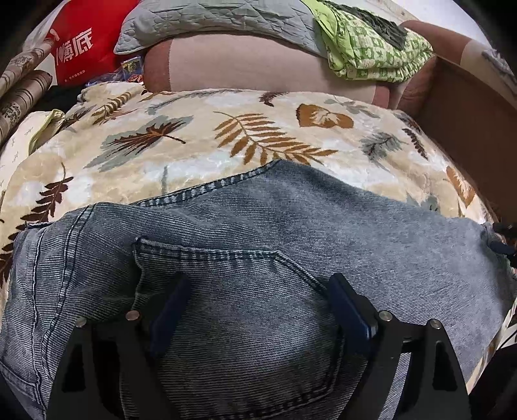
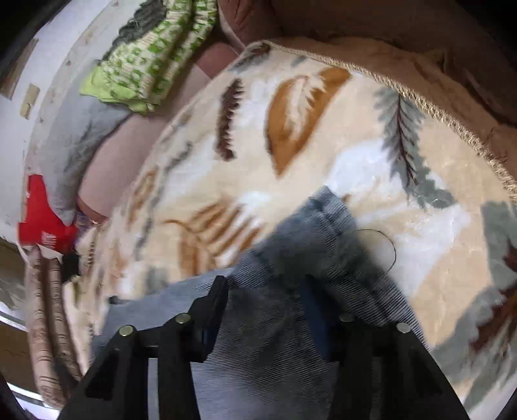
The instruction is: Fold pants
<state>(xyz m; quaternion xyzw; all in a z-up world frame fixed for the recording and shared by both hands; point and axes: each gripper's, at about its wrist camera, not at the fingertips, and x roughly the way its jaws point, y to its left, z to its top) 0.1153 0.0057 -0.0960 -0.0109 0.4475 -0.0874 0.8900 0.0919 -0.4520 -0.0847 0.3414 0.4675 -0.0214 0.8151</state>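
Observation:
Blue denim pants (image 1: 258,232) lie folded on a cream blanket with a leaf print (image 1: 194,135). A back pocket faces up in the left wrist view. My left gripper (image 1: 258,290) is open, its two fingers spread over the pocket and close above the denim. In the right wrist view the pants (image 2: 307,232) end in a corner on the blanket (image 2: 323,129). My right gripper (image 2: 265,290) is open, its fingers spread over that denim end. The right view is blurred.
A pink-brown cushion (image 1: 242,64) lies behind the blanket, with a grey quilted pad (image 1: 210,19) and a green patterned cloth (image 1: 371,51) on it. A red bag (image 1: 80,42) is at the far left. A brown wooden side (image 1: 468,122) rises at right.

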